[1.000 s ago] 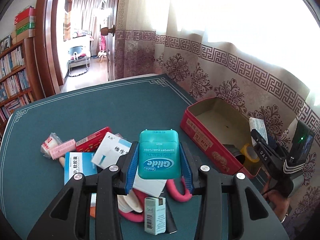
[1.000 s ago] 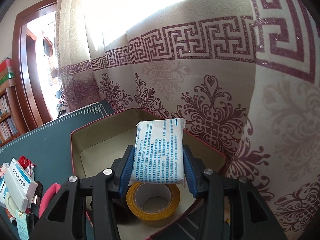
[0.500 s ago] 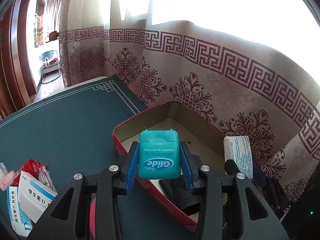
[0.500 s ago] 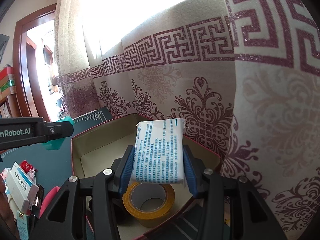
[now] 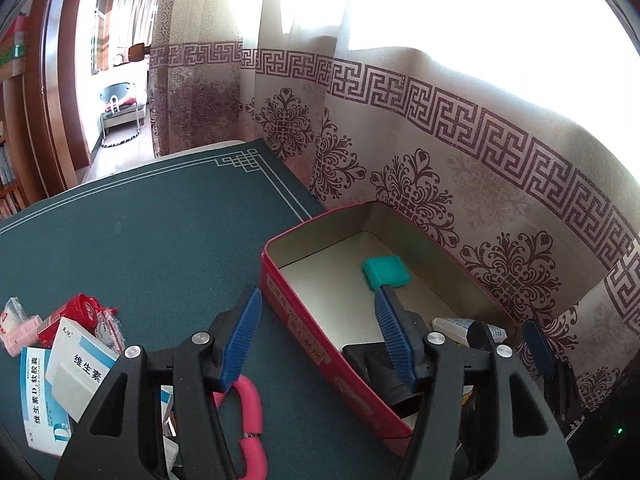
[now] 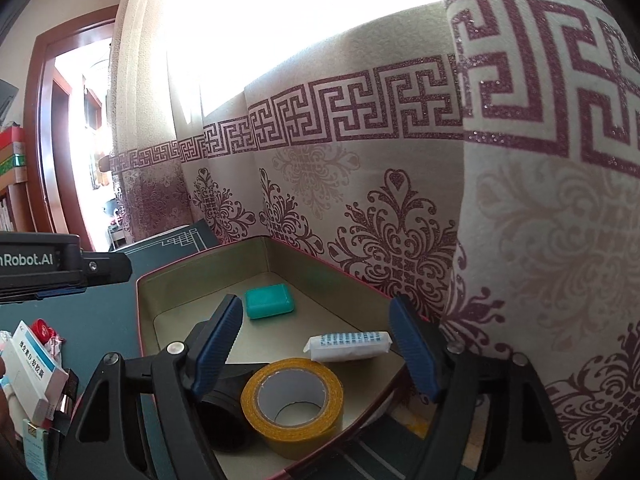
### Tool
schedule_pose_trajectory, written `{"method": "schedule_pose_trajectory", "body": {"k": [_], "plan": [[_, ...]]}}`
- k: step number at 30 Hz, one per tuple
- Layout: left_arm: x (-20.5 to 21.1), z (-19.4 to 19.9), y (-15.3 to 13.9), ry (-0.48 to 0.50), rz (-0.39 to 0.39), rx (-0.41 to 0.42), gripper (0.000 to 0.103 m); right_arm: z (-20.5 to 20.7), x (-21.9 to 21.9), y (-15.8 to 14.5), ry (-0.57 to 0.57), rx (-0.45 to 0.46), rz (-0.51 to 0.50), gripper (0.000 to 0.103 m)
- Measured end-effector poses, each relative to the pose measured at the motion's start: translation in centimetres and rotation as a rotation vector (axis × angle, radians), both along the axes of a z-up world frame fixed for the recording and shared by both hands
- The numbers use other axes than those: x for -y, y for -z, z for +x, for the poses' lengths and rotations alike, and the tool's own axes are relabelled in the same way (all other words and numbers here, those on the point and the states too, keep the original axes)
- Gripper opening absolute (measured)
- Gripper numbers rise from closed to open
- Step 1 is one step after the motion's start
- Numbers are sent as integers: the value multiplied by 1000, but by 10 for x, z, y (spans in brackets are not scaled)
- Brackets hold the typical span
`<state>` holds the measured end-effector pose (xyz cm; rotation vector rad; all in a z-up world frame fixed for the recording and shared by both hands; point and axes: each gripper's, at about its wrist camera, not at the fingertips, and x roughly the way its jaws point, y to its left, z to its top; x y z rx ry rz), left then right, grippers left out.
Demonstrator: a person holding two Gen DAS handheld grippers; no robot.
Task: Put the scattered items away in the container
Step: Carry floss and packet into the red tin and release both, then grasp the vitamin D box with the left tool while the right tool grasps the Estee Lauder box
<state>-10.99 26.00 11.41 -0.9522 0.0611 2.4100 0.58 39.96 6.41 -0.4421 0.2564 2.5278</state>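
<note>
Container: red rectangular metal tin (image 5: 320,344) with matte beige inside, on dark green felt table (image 5: 140,240).
Inside: smooth teal plastic floss box (image 6: 269,300), white printed soft packet (image 6: 347,345), glossy yellow tape roll (image 6: 292,398).
Left gripper (image 5: 318,340): ribbed blue pads wide apart, empty.
Right gripper (image 6: 316,346): wide apart, empty, above tin.

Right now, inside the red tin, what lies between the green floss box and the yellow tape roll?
In the right wrist view, only bare tin floor lies between the floss box and the tape roll. The white packet lies off to the side.
</note>
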Motion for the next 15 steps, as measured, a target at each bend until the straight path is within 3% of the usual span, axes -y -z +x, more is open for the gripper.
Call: {"method": "schedule_pose_trajectory", "body": {"k": [7, 15], "plan": [[58, 3, -14, -106, -10, -37, 67, 0, 0, 1, 15, 8, 5, 79], [161, -5, -11, -322, -41, -18, 69, -1, 2, 3, 39, 32, 18, 79]]}}
